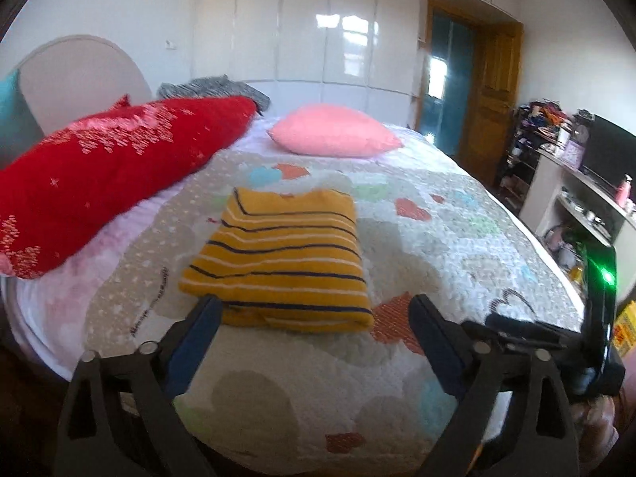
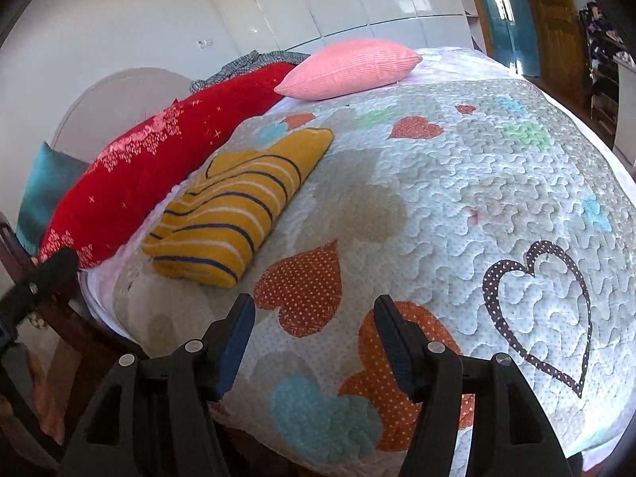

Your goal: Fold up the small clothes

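A small mustard-yellow garment with navy and white stripes [image 1: 278,262] lies folded into a neat rectangle on the quilted bedspread [image 1: 417,246]. My left gripper [image 1: 314,310] is open and empty, hovering just in front of the garment's near edge. In the right wrist view the same folded garment [image 2: 234,206] lies to the left. My right gripper [image 2: 314,310] is open and empty over the quilt [image 2: 457,183], well to the right of the garment. The other gripper's black body [image 2: 35,290] shows at the left edge.
A long red cushion [image 1: 107,175] lies left of the garment, a pink pillow [image 1: 334,131] beyond it, a teal cushion [image 2: 47,187] by the headboard. White wardrobes and a wooden door [image 1: 493,91] stand behind. Cluttered shelves [image 1: 572,183] line the right side.
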The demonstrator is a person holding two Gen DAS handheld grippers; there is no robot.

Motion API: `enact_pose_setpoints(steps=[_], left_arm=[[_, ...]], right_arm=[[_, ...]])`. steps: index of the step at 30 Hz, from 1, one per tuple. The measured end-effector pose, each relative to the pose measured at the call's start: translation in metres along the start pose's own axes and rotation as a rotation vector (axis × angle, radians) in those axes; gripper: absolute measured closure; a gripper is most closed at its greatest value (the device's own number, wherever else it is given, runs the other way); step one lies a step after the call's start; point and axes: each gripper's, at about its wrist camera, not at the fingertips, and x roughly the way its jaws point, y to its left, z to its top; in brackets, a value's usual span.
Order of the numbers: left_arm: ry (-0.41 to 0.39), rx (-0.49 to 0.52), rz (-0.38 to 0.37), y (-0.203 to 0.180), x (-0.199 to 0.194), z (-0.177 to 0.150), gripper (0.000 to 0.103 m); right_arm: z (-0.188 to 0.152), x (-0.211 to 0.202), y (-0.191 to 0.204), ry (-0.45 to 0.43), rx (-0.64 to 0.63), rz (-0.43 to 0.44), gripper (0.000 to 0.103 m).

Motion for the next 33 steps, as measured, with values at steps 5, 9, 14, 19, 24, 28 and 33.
enact_pose_setpoints(steps=[5, 9, 14, 19, 24, 28, 33], left_arm=[[-0.083, -0.029, 0.056, 0.011, -0.013, 0.002, 0.001], [-0.152, -0.039, 0.082, 0.019, -0.026, 0.003, 0.000], [-0.249, -0.085, 0.117, 0.031, -0.042, 0.003, 0.000], [-0.220, -0.119, 0.127, 0.049, -0.043, 0.006, 0.000], [-0.154, -0.129, 0.152, 0.060, -0.033, -0.002, 0.000], [-0.025, -0.084, 0.214, 0.060, -0.010, -0.009, 0.000], [0.050, -0.056, 0.194, 0.057, 0.003, -0.023, 0.000]], right_arm=[[-0.005, 0.006, 0.012, 0.010, -0.044, -0.029, 0.036], [-0.008, 0.007, 0.024, 0.007, -0.084, -0.049, 0.033], [-0.011, 0.008, 0.035, 0.000, -0.118, -0.063, 0.033], [-0.011, 0.010, 0.040, 0.004, -0.111, -0.063, 0.032], [-0.014, 0.015, 0.048, 0.018, -0.122, -0.061, 0.032], [-0.017, 0.019, 0.055, 0.030, -0.139, -0.062, 0.031], [-0.021, 0.024, 0.060, 0.044, -0.150, -0.059, 0.030]])
